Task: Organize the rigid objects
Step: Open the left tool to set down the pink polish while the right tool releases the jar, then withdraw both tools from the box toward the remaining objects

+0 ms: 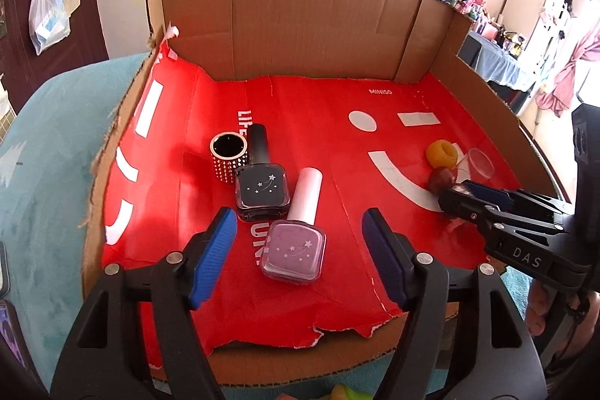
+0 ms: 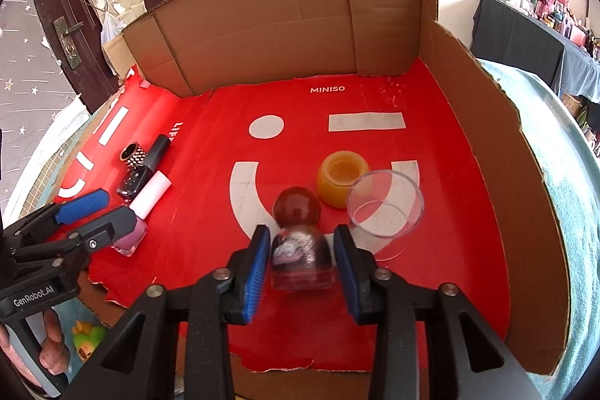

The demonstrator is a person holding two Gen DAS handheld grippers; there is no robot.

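On the red liner (image 1: 300, 107) at nine o'clock, three items sit grouped: studded ring (image 1: 228, 156), black polish (image 1: 262, 186), pink polish (image 1: 296, 242), which lies free between the wide-open left gripper (image 1: 300, 250). At three o'clock, the right gripper (image 2: 302, 265) brackets the dark bottle (image 2: 302, 250), pads just clear; amber jar (image 2: 341, 180) and clear cup (image 2: 386, 205) are perhaps still unsorted.

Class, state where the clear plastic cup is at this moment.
The clear plastic cup lies on its side on the red sheet, at the right of the right wrist view, touching the yellow jar.

Pink bottle (image 1: 294, 252) and black bottle (image 1: 262, 188) bear stars; liner (image 1: 318, 122) red.
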